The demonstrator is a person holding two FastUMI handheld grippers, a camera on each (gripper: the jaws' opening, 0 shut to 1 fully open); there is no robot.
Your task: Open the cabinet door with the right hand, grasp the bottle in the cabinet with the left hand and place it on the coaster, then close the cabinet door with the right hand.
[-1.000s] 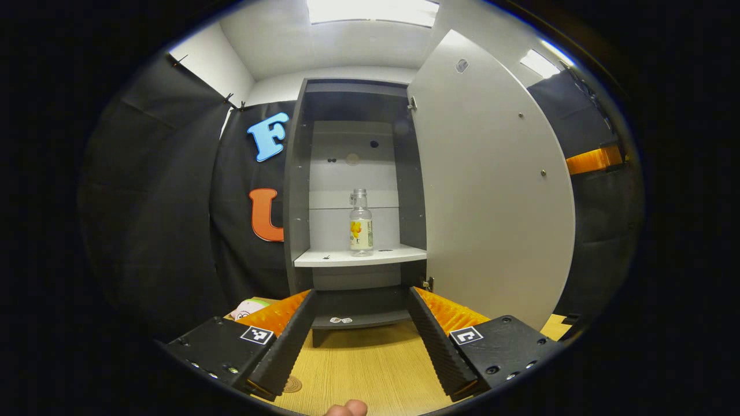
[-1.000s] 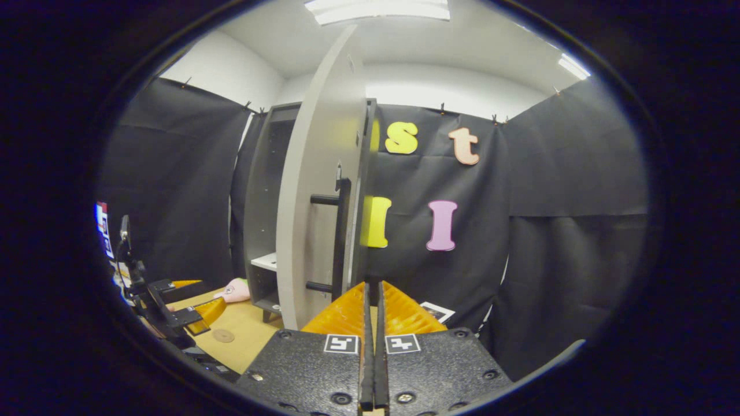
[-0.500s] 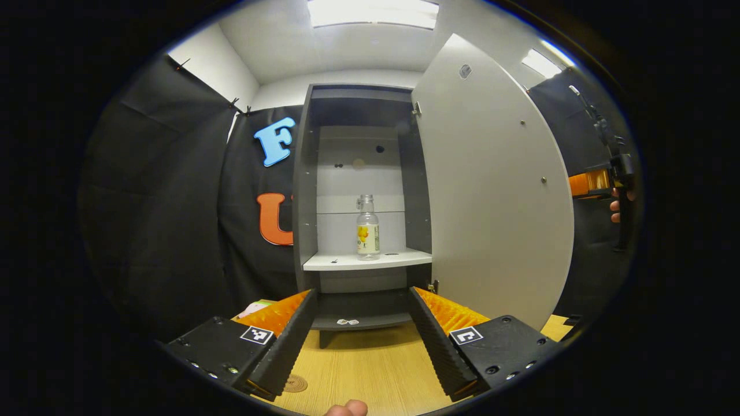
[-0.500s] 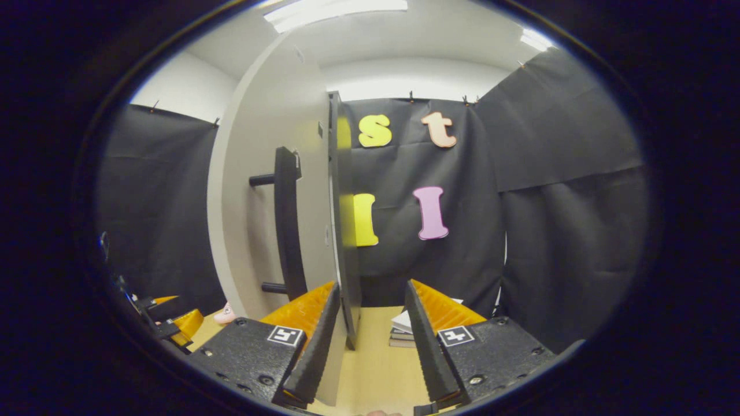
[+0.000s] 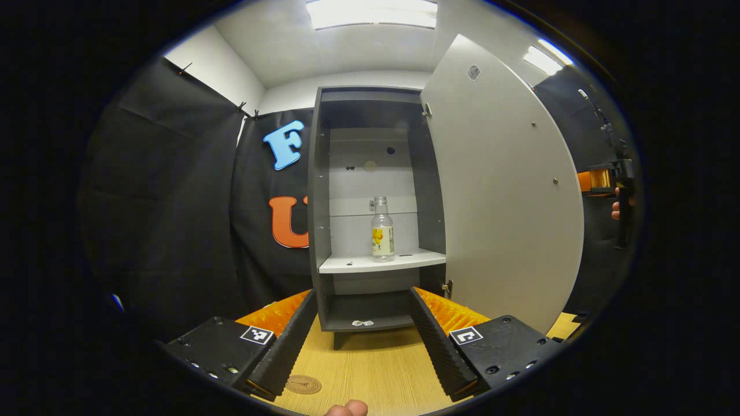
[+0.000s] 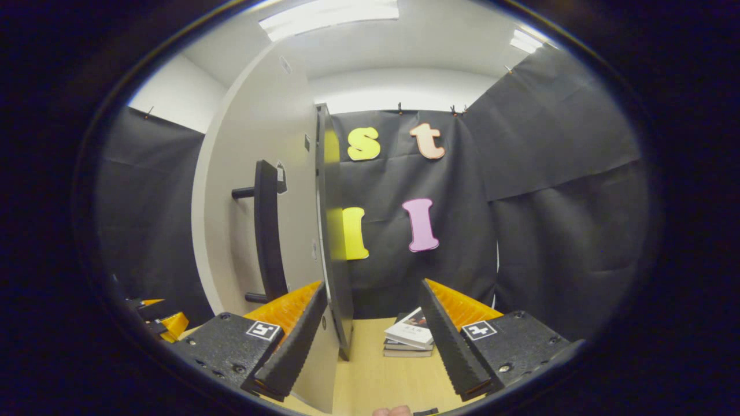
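Note:
The grey cabinet (image 5: 317, 190) stands open, its pale door (image 5: 503, 190) swung out to the right. A clear bottle (image 5: 381, 230) with a yellow label stands upright on the white middle shelf (image 5: 352, 264). My left gripper (image 5: 361, 346) is open, low over the wooden table, well short of the cabinet. A round brown coaster (image 5: 303, 384) lies on the table by its left finger. In the right gripper view the door (image 6: 254, 190) with its black bar handle (image 6: 267, 231) is at left; my right gripper (image 6: 378, 341) is open, the door's edge between its fingers without touching. The right gripper (image 5: 601, 180) also shows past the door.
A small stack of books (image 6: 409, 338) lies on the wooden table (image 6: 376, 375) behind the door. Black cloth walls close the booth on all sides. A person's fingertip (image 5: 346, 408) shows at the bottom edge of the left gripper view.
My right gripper went from shut near the handle to open and moved round to the door's edge. The left gripper backed off and shifted left; the coaster came further into view.

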